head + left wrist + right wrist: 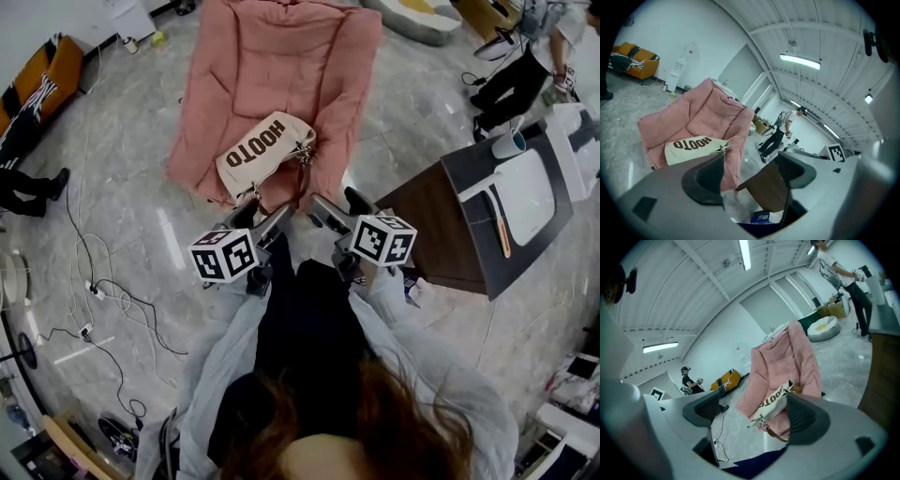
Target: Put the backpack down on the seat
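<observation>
Already the cream backpack [262, 150] lies on the pink seat [281, 56] near its front edge, long axis slanting crosswise. Just off that edge the left gripper [264, 217] and right gripper [340, 204] hang, jaws apart and empty, the left nearer.

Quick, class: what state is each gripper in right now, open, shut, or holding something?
Left gripper: open, nothing between its jaws.
Right gripper: open, nothing between its jaws.
</observation>
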{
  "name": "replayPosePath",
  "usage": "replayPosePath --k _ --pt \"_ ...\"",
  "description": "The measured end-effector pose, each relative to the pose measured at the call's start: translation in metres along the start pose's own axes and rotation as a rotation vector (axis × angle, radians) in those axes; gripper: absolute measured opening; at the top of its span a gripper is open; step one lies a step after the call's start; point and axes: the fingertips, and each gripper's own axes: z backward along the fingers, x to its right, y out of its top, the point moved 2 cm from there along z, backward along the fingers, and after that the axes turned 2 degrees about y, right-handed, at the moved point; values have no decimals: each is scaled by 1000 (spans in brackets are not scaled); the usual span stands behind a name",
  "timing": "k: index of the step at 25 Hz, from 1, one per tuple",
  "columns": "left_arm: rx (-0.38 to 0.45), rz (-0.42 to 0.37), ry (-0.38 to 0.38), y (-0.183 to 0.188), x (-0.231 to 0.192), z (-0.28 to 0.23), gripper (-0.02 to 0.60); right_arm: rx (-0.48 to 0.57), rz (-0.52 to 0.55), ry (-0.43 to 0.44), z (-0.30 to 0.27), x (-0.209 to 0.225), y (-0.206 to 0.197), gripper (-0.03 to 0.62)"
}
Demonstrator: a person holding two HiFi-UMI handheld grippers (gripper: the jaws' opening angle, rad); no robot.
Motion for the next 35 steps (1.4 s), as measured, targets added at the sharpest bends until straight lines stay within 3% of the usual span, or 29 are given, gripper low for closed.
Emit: replayPosePath --k 4,9,10,11,12,13,19,28,35 --pt "74 -59 -6 18 9 9 393 42 48 35 9 -14 15 432" --pt "167 -195 -32 43 27 22 389 84 138 42 20 -24 30 371" --pt "185 -220 -39 48 30 24 369 91 144 43 22 -24 31 359" --pt "208 -241 -38 53 33 27 284 101 149 42 25 -24 32 337" --pt "234 -258 -33 57 36 29 161 113 157 39 27 -24 34 308" --pt "257 -272 -33 61 39 31 104 125 170 34 30 -24 36 269" --pt "265 -276 -47 60 45 32 33 156 200 28 36 -20 41 8" --pt "237 -248 36 43 19 34 20 110 285 -72 32 -6 31 6" --pt "211 -231 37 34 15 29 18 90 271 -83 31 -4 21 6"
